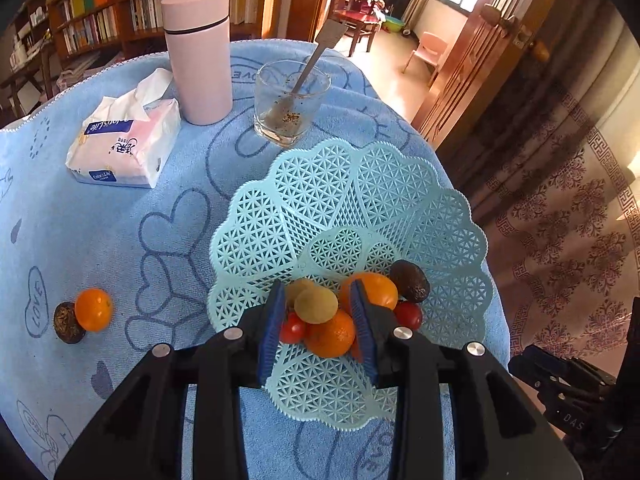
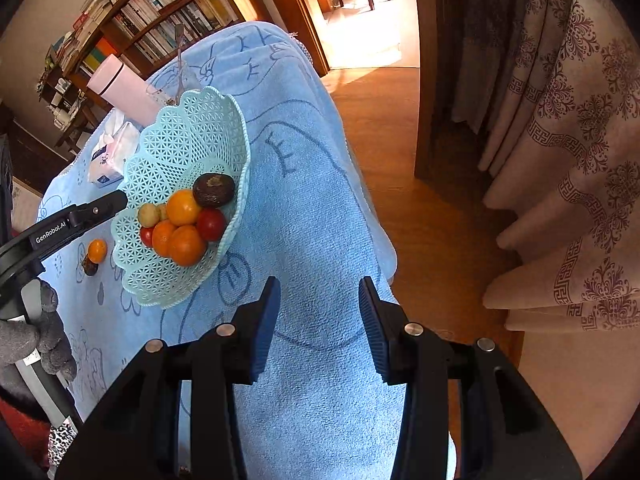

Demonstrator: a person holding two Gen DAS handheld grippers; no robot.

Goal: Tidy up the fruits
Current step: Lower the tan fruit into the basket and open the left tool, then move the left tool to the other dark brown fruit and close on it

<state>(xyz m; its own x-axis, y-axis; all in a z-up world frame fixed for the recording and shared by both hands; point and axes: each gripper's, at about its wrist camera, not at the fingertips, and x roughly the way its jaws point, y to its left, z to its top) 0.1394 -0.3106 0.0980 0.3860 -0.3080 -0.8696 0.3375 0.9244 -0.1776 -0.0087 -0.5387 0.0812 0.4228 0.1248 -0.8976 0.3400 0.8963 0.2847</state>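
Fruit fills the near side of the pale blue lattice basket (image 1: 360, 184), which sits on the desk under a blue towel (image 1: 120, 240) printed with hearts. In the pile are several oranges (image 1: 330, 334), a yellowish round fruit (image 1: 316, 304), two small red tomatoes (image 1: 409, 314) and a dark avocado (image 1: 410, 281) lying against the basket wall.

Off to the left, well apart from the basket, a lone orange (image 1: 93, 309) rests on the towel, touching a dark round fruit (image 1: 66, 323).

Hovering over the basket's near rim is the left gripper (image 1: 318, 334), its blue-padded fingers (image 1: 272, 332) spread on either side of the pile and clamping nothing; from this angle I cannot say whether they touch any fruit.

The right gripper (image 2: 320, 326) hangs over bare towel beside the basket, fingers (image 2: 266, 324) parted and empty.

Behind the basket stand a glass (image 1: 290, 104) with a spoon (image 1: 310, 68) leaning in it, a pink flask (image 1: 198, 54) and a tissue pack (image 1: 126, 144). A bookshelf (image 1: 120, 8) lines the far wall, and a patterned curtain (image 2: 568, 152) hangs at the right.
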